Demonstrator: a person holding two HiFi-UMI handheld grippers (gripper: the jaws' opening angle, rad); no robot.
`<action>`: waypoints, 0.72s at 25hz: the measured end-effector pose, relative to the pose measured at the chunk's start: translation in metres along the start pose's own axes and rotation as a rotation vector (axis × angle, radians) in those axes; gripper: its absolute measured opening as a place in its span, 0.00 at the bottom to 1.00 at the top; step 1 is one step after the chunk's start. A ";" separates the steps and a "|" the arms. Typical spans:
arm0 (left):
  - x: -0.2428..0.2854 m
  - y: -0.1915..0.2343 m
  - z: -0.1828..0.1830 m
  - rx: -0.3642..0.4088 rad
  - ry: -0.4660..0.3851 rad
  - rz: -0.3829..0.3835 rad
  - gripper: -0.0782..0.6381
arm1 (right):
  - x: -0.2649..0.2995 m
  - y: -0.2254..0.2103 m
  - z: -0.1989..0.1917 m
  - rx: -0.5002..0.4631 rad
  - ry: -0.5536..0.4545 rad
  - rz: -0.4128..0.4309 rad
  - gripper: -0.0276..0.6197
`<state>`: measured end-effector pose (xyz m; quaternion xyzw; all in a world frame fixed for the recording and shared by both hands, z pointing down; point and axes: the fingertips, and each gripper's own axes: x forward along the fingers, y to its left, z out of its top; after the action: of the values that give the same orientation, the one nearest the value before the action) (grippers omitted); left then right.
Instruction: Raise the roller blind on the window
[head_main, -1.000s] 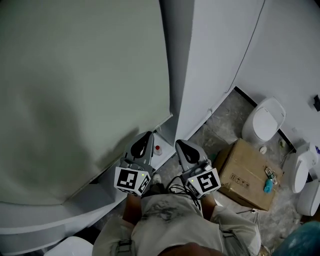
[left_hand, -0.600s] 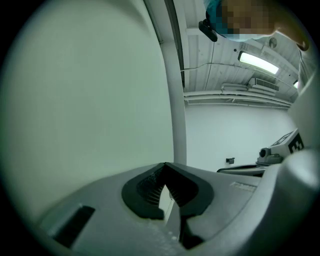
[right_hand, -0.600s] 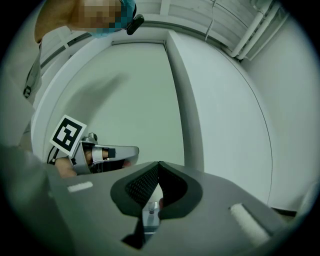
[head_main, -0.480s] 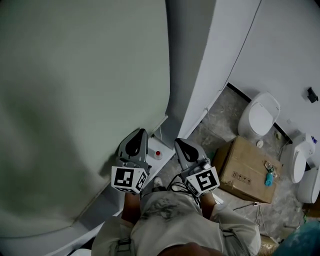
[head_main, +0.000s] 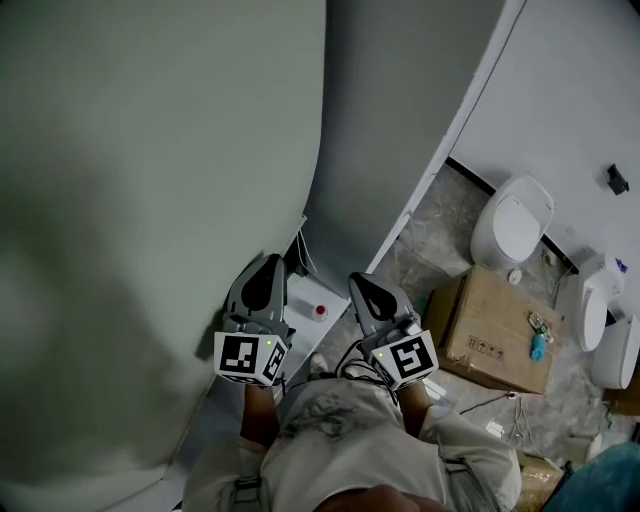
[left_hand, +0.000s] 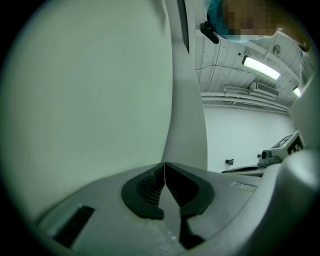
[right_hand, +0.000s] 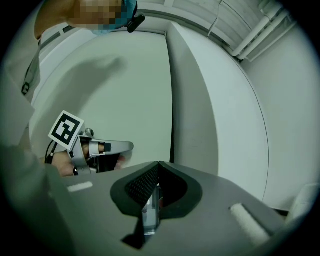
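A pale roller blind (head_main: 130, 200) fills the left side, its top cut off and its bottom corner beside the left gripper (head_main: 272, 262). A toilet (head_main: 510, 222) and a cardboard box (head_main: 495, 330) stand to the right. The left jaws are barely parting and empty. The right gripper (head_main: 357, 281) is closed and empty.

Cut off by top and left frame edges: roller blind (head_main: 150, 200). Too small to identify: items (head_main: 538, 343) on cardboard box (head_main: 478, 325), lower right.
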<state>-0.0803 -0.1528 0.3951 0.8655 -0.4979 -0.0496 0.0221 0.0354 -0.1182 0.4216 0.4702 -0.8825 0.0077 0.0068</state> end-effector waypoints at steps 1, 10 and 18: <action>0.002 0.001 0.002 -0.005 -0.006 -0.012 0.12 | 0.003 -0.001 0.000 -0.002 0.003 -0.007 0.06; 0.013 0.031 -0.001 0.002 0.007 0.024 0.13 | 0.029 -0.004 -0.004 0.007 -0.014 0.008 0.06; 0.042 0.038 -0.011 0.002 0.028 0.042 0.17 | 0.051 -0.017 -0.002 -0.003 -0.027 0.061 0.06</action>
<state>-0.0908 -0.2085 0.4062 0.8554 -0.5158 -0.0363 0.0293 0.0215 -0.1698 0.4249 0.4433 -0.8964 0.0002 -0.0048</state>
